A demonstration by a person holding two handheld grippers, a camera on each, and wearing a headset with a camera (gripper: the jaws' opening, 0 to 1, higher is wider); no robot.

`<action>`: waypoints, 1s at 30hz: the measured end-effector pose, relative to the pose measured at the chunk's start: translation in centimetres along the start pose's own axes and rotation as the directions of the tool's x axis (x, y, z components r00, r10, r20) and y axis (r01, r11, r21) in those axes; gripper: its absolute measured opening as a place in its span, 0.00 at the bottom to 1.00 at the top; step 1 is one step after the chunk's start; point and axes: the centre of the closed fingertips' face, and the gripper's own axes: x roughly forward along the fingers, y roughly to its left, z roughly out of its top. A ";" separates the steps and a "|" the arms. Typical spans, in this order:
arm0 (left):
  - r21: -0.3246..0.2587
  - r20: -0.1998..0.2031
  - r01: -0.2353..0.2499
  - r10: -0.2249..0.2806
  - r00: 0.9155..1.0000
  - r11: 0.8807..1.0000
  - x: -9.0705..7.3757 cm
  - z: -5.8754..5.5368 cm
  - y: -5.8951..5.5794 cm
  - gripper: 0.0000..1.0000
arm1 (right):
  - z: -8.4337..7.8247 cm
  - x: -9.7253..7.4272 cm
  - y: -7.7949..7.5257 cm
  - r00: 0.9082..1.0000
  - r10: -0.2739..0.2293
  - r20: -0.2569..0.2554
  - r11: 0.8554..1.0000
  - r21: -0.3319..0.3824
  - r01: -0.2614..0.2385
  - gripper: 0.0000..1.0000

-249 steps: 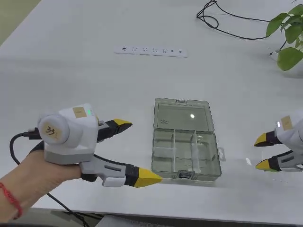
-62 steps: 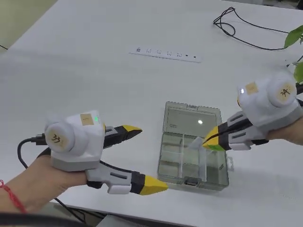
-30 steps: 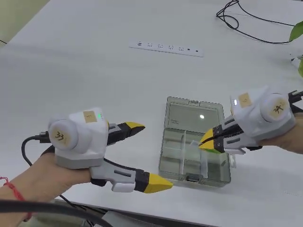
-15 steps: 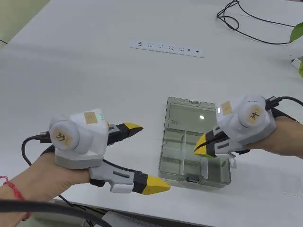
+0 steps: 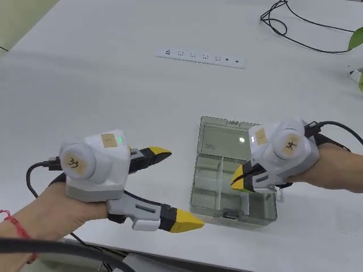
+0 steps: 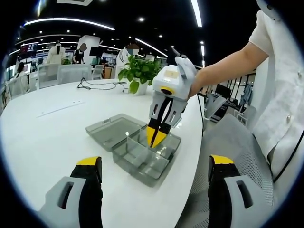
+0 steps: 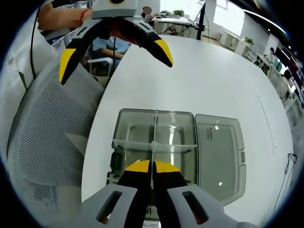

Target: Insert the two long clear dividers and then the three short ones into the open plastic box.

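The open clear plastic box lies on the white table, its lid flat behind it. My right gripper points down into the box's right half, shut on a thin clear divider seen edge-on between its yellow tips. That divider runs across the box and crosses another clear divider standing inside. My left gripper hovers open just left of the box, holding nothing. In the left gripper view the right gripper dips into the box. The left gripper hangs open beyond the box in the right gripper view.
A white power strip lies further back on the table. A black cable and a plant leaf are at the far right. The table's near edge runs just below the box. A mesh chair stands beside it.
My right gripper has moved left and tipped downward over the box, lowering the divider into it. The left gripper has stayed nearly still and open.
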 end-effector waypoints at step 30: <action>0.018 -0.030 -0.007 0.007 1.000 1.000 -0.2 -0.4 0.0 0.95 | 1.0 -4.7 -1.2 0.988 -0.083 0.132 0.986 0.156 0.062 0.20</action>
